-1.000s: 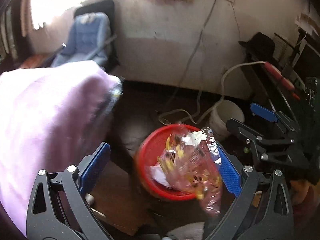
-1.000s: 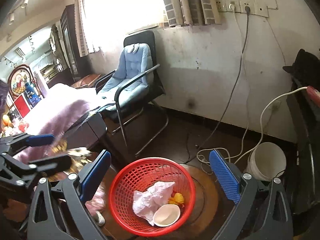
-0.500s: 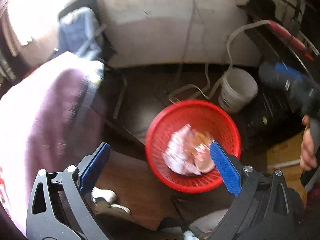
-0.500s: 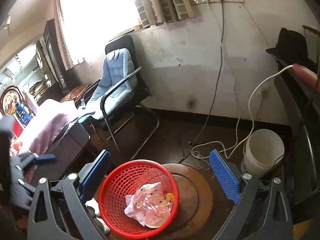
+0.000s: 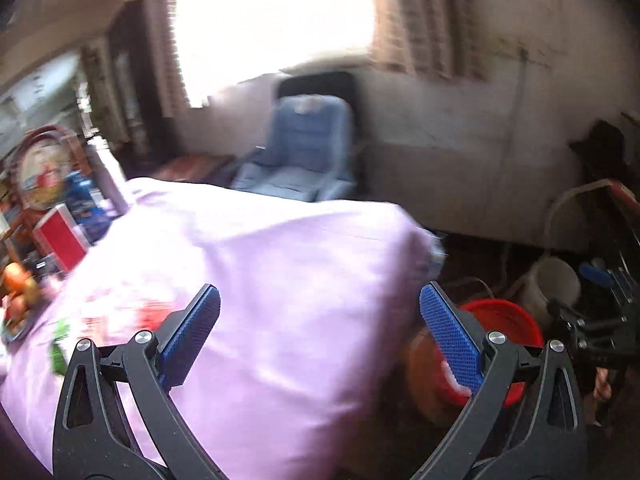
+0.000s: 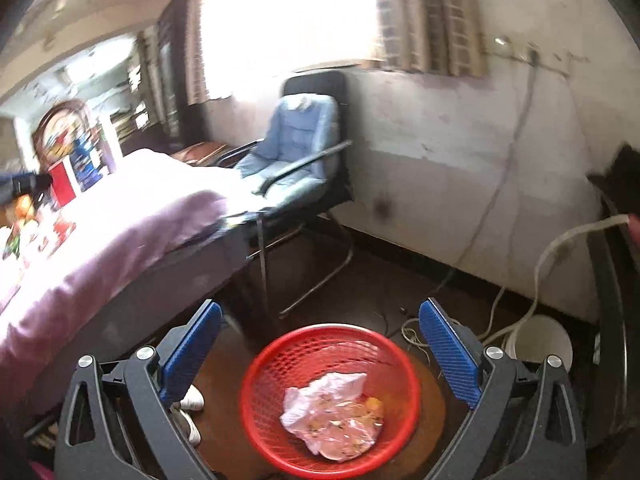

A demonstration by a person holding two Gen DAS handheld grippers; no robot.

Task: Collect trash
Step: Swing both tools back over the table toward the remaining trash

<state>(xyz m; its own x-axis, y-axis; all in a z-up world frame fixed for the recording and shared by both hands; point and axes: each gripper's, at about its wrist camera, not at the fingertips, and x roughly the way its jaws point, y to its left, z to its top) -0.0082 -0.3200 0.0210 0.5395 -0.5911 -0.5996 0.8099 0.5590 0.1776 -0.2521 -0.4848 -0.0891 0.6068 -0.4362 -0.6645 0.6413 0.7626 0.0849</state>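
Red mesh basket (image 6: 330,400) on floor, crumpled wrapper (image 6: 332,416) inside.

Open floor is seen ahead of the right gripper (image 6: 320,354); the left is hemmed by the purple-draped counter (image 6: 100,248).

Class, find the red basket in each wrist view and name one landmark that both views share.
Left wrist: red basket at lower right, partly hidden behind the right finger of the left gripper.
Right wrist: the basket at bottom centre, between the fingers of the right gripper, trash inside.
Shared landmark: the blue chair under the window.
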